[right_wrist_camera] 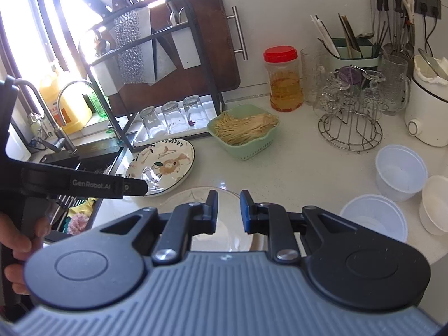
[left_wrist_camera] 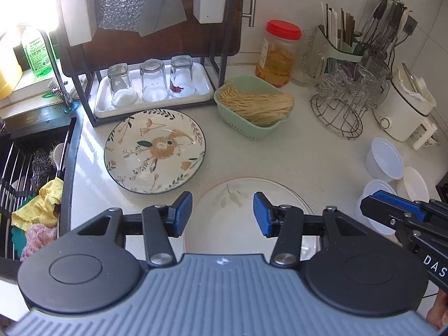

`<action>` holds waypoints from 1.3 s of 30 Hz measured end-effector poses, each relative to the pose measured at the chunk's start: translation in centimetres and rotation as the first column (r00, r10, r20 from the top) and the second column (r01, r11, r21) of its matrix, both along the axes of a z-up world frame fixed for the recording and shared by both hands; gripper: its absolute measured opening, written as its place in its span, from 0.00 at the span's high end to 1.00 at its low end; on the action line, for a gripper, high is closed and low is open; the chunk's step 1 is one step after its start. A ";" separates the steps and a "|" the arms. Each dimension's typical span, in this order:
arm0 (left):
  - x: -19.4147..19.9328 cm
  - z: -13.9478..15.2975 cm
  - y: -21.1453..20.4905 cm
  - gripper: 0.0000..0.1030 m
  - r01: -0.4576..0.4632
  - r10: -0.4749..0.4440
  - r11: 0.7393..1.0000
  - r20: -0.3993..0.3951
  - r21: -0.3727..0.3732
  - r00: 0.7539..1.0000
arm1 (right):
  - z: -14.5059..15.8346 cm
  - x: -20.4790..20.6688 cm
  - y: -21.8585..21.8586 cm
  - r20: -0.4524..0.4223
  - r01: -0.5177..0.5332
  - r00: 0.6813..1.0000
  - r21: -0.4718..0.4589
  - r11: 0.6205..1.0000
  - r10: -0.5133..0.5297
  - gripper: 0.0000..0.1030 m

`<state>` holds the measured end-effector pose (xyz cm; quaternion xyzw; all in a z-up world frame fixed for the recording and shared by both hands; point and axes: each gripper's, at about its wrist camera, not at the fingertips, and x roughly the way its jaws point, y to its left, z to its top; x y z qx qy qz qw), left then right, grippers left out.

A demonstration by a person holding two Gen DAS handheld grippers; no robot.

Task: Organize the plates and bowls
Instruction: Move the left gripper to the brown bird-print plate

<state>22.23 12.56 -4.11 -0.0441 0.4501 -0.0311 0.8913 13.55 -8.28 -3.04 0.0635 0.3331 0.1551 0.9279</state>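
A floral plate with a dark rim lies on the white counter in front of the dish rack; it also shows in the right wrist view. A plain white plate with a faint leaf print lies nearer, under my left gripper, which is open and empty above it. The same plate sits under my right gripper, whose jaws stand a little apart with nothing between them. Several white plastic bowls stand at the right.
A green basket of noodles sits behind the plates. A black rack with a tray of upturned glasses stands at the back left, the sink at far left. A wire glass stand, jar and white cooker are at the back right.
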 end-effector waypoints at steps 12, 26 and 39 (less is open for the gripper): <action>5.4 -2.2 5.6 0.45 -0.008 0.008 1.000 -0.042 0.015 0.999 | -1.0 5.1 4.7 -0.048 -0.018 0.999 -0.016 1.000 0.017 0.80; 11.5 -6.3 11.9 0.44 -0.105 0.102 0.994 -0.158 -0.007 0.982 | -3.4 11.4 9.1 -0.129 -0.050 0.991 -0.035 0.998 0.045 0.79; 15.1 -9.1 15.5 0.43 -0.146 0.135 0.989 -0.246 -0.025 0.960 | -5.6 17.1 13.2 -0.220 -0.090 0.972 -0.036 0.995 0.080 0.79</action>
